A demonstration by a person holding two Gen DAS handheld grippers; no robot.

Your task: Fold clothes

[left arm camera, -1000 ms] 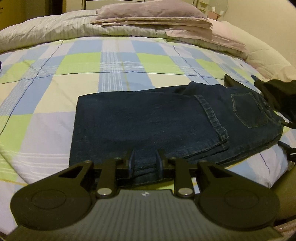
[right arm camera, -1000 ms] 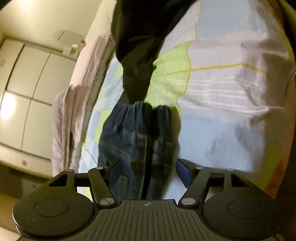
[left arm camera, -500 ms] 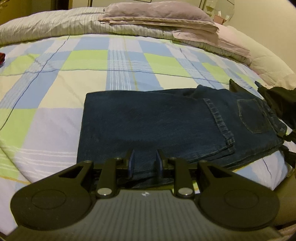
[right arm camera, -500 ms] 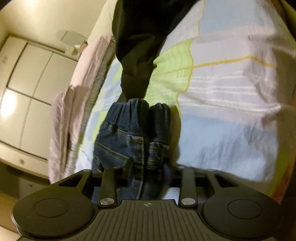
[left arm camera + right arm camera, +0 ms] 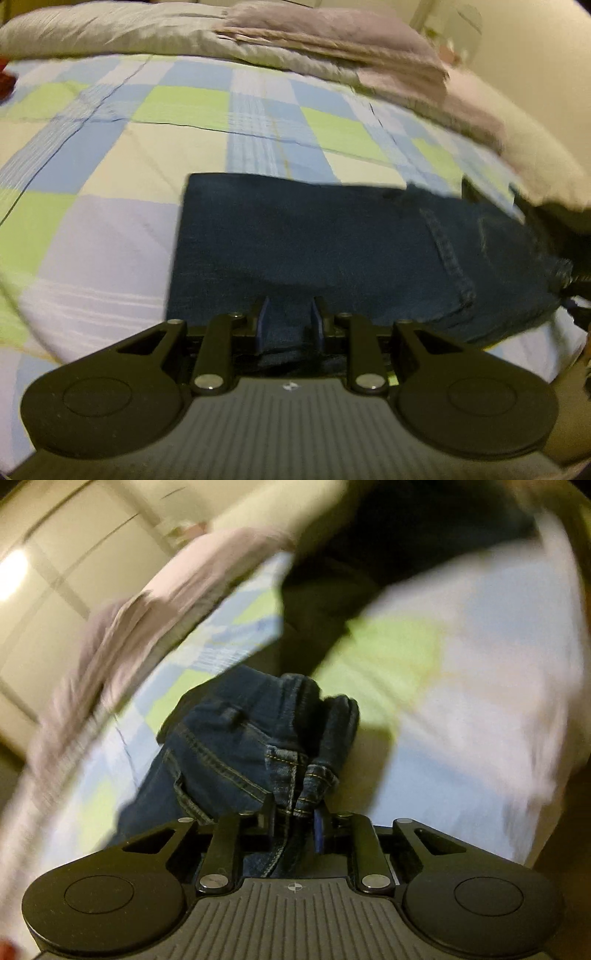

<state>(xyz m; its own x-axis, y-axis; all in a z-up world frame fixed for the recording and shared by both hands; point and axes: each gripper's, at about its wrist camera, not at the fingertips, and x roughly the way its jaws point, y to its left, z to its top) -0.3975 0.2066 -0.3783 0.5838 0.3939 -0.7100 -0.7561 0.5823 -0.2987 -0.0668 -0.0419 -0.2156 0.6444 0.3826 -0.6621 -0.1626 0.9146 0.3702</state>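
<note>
Dark blue jeans, folded lengthwise, lie across the checked bedspread, waistband and back pocket to the right. My left gripper is shut on the near edge of the jeans, denim pinched between its blue pads. In the right wrist view, my right gripper is shut on the bunched waistband of the jeans, which rises off the bed. That view is blurred by motion.
A folded lilac blanket and pillows lie at the head of the bed. A black garment lies beside the jeans' waistband, also in the right wrist view. A pale wardrobe stands beyond the bed.
My right gripper went from open around the waistband to shut on it, and it now lifts and swings. My left gripper stays shut on the jeans' edge, which shifted right.
</note>
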